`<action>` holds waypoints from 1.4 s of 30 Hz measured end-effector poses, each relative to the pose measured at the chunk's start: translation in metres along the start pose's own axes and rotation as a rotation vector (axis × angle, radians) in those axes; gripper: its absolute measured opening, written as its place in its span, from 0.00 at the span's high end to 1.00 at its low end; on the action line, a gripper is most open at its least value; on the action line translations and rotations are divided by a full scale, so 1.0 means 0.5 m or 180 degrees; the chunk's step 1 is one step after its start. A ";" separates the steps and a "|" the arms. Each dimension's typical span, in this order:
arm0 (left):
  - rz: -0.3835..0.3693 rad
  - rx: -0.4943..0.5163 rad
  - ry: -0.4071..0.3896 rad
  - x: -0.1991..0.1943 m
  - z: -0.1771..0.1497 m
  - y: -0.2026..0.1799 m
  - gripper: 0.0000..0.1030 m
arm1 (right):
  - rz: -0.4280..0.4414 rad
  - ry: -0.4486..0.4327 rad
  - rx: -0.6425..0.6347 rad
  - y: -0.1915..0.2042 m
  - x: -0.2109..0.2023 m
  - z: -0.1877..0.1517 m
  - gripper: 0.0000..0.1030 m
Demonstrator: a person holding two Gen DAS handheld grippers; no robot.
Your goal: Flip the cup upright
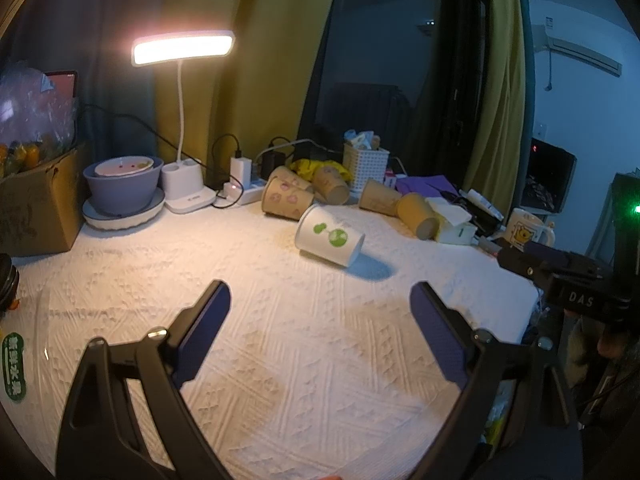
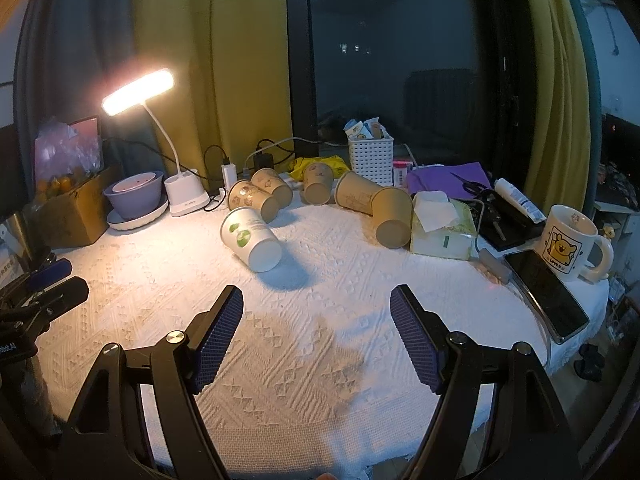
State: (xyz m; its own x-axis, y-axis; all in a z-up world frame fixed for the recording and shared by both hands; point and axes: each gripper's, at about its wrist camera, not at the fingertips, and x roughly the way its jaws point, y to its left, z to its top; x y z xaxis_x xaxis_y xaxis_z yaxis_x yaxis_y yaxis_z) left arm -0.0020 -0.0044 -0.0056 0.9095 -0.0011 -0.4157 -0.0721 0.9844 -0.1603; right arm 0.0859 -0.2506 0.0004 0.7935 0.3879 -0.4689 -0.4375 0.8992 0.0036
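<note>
Nearest the cameras, the left tool [image 1: 320, 296] and the right tool [image 2: 316, 300] are held spread wide above the white textured cloth [image 2: 304, 344] covering the surface, with nothing between their blue pads. Beyond them, the white cup [image 2: 251, 239] with green print is seen lying on its side on the cloth, apart from both tools. Just behind the white cup, several brown paper cups [image 2: 256, 198] are tipped over. Farther back from the white cup, a lit desk lamp [image 2: 138, 92] and a white basket [image 2: 371, 159] are placed.
</note>
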 end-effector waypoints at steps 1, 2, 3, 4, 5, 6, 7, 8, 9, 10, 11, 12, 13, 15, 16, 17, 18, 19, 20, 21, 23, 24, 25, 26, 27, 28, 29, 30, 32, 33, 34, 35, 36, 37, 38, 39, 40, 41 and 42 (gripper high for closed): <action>0.0002 -0.0001 0.0000 0.000 -0.001 0.000 0.10 | 0.0001 0.0002 -0.0001 0.001 0.000 0.000 0.23; 0.0002 0.0000 -0.0001 0.000 0.000 0.000 0.10 | -0.0001 0.0004 0.0000 0.001 0.001 0.000 0.23; 0.0001 -0.0001 0.0000 0.000 -0.001 0.000 0.10 | -0.0001 0.0005 0.0000 0.002 0.000 0.000 0.23; 0.0001 0.0000 0.0001 0.000 0.000 0.000 0.10 | 0.0000 0.0001 -0.0001 0.001 0.000 0.000 0.23; 0.0002 -0.0002 0.0002 0.000 -0.002 0.001 0.10 | -0.0002 0.0003 -0.0001 0.001 0.000 0.000 0.23; 0.0003 -0.0006 0.0001 -0.001 -0.004 0.002 0.10 | -0.0002 0.0005 -0.0001 0.002 0.000 0.000 0.23; 0.0003 -0.0004 0.0002 -0.001 -0.003 0.002 0.10 | -0.0001 0.0001 0.0000 0.001 0.000 -0.001 0.23; 0.0003 -0.0003 0.0003 -0.001 -0.003 0.002 0.10 | 0.0000 -0.0001 0.0000 0.001 0.000 -0.001 0.23; 0.0001 -0.0006 0.0006 -0.001 -0.003 0.003 0.10 | 0.0002 -0.0001 0.0000 0.001 0.000 -0.001 0.23; 0.0002 -0.0010 0.0007 -0.001 -0.004 0.004 0.10 | 0.0001 0.0002 -0.0001 0.001 0.000 -0.001 0.23; 0.0003 -0.0012 0.0008 -0.002 -0.005 0.005 0.10 | 0.0002 0.0003 -0.0001 0.001 0.000 -0.001 0.23; 0.0004 -0.0013 0.0007 -0.002 -0.005 0.006 0.10 | 0.0002 0.0003 -0.0003 0.002 -0.001 -0.001 0.23; 0.0004 -0.0017 0.0009 -0.002 -0.005 0.007 0.10 | 0.0002 0.0001 -0.0002 0.001 0.000 -0.001 0.23; 0.0009 -0.0023 0.0012 -0.001 -0.005 0.008 0.10 | -0.0001 0.0006 -0.0001 0.002 0.001 -0.001 0.23; 0.0011 -0.0027 0.0012 -0.002 -0.006 0.009 0.10 | 0.0002 0.0002 -0.0002 0.002 0.000 -0.001 0.23; 0.0011 -0.0030 0.0013 -0.001 -0.005 0.010 0.10 | 0.0002 0.0000 -0.0003 0.002 0.001 -0.001 0.23; 0.0011 -0.0028 0.0015 -0.001 -0.005 0.010 0.10 | 0.0003 -0.0001 -0.0005 0.003 0.001 -0.001 0.23; 0.0010 -0.0027 0.0013 -0.001 -0.005 0.010 0.10 | 0.0000 0.0003 -0.0004 0.003 0.001 -0.001 0.23; 0.0011 -0.0027 0.0012 -0.002 -0.007 0.010 0.10 | 0.0000 0.0006 -0.0001 0.003 0.001 -0.001 0.23; 0.0010 -0.0028 0.0015 -0.001 -0.005 0.011 0.10 | 0.0000 0.0006 -0.0001 0.003 0.001 -0.001 0.23; 0.0012 -0.0030 0.0012 -0.002 -0.006 0.011 0.10 | -0.0002 0.0005 -0.0001 0.003 0.001 -0.002 0.23; 0.0010 -0.0028 0.0013 -0.001 -0.005 0.011 0.10 | -0.0001 0.0002 -0.0001 0.003 0.001 -0.002 0.23; 0.0012 -0.0029 0.0013 -0.001 -0.005 0.011 0.10 | -0.0001 0.0000 -0.0001 0.003 0.001 -0.002 0.23; 0.0012 -0.0029 0.0016 -0.001 -0.007 0.011 0.10 | -0.0001 0.0002 -0.0005 0.003 0.001 -0.002 0.23; 0.0011 -0.0029 0.0014 -0.001 -0.005 0.011 0.10 | -0.0001 0.0005 -0.0003 0.003 0.001 -0.002 0.23; 0.0010 -0.0029 0.0014 -0.001 -0.005 0.012 0.10 | -0.0002 0.0007 0.0001 0.003 0.001 -0.003 0.23; 0.0010 -0.0030 0.0014 -0.001 -0.005 0.012 0.10 | 0.0000 0.0005 -0.0005 0.003 0.001 -0.003 0.23; 0.0012 -0.0029 0.0014 -0.001 -0.006 0.012 0.10 | 0.0000 0.0005 -0.0007 0.002 0.001 -0.003 0.23; 0.0012 -0.0032 0.0017 -0.001 -0.006 0.013 0.10 | 0.0002 0.0002 -0.0006 0.002 0.001 -0.003 0.23; 0.0012 -0.0026 0.0016 -0.001 -0.006 0.013 0.10 | -0.0001 0.0002 -0.0007 0.002 0.001 -0.003 0.23; 0.0012 -0.0027 0.0014 -0.001 -0.006 0.013 0.10 | -0.0002 0.0003 -0.0004 0.002 0.001 -0.003 0.23; 0.0012 -0.0029 0.0015 -0.001 -0.005 0.013 0.10 | 0.0002 0.0000 -0.0004 0.002 0.001 -0.004 0.23; 0.0012 -0.0031 0.0016 -0.001 -0.005 0.013 0.10 | 0.0001 -0.0001 -0.0007 0.002 0.001 -0.004 0.23; 0.0012 -0.0031 0.0017 -0.001 -0.005 0.013 0.10 | 0.0002 0.0002 -0.0007 0.001 0.001 -0.003 0.23; 0.0013 -0.0030 0.0015 -0.001 -0.005 0.013 0.10 | 0.0002 0.0006 -0.0006 0.002 0.002 -0.004 0.23; 0.0012 -0.0030 0.0014 -0.001 -0.005 0.013 0.10 | 0.0002 0.0004 -0.0005 0.001 0.001 -0.004 0.23; 0.0013 -0.0030 0.0014 -0.001 -0.006 0.013 0.10 | 0.0004 0.0004 -0.0004 0.002 0.001 -0.003 0.23; 0.0012 -0.0030 0.0015 0.000 -0.006 0.014 0.10 | 0.0003 0.0004 -0.0007 0.001 0.001 -0.003 0.23; 0.0011 -0.0029 0.0014 -0.001 -0.005 0.013 0.10 | 0.0003 0.0003 -0.0007 0.001 0.001 -0.004 0.23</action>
State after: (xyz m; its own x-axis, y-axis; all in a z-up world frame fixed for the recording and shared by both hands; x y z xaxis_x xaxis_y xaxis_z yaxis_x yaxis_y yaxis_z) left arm -0.0040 0.0017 -0.0088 0.9075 0.0016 -0.4200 -0.0790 0.9828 -0.1671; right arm 0.0855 -0.2505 -0.0014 0.7927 0.3887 -0.4696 -0.4392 0.8984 0.0022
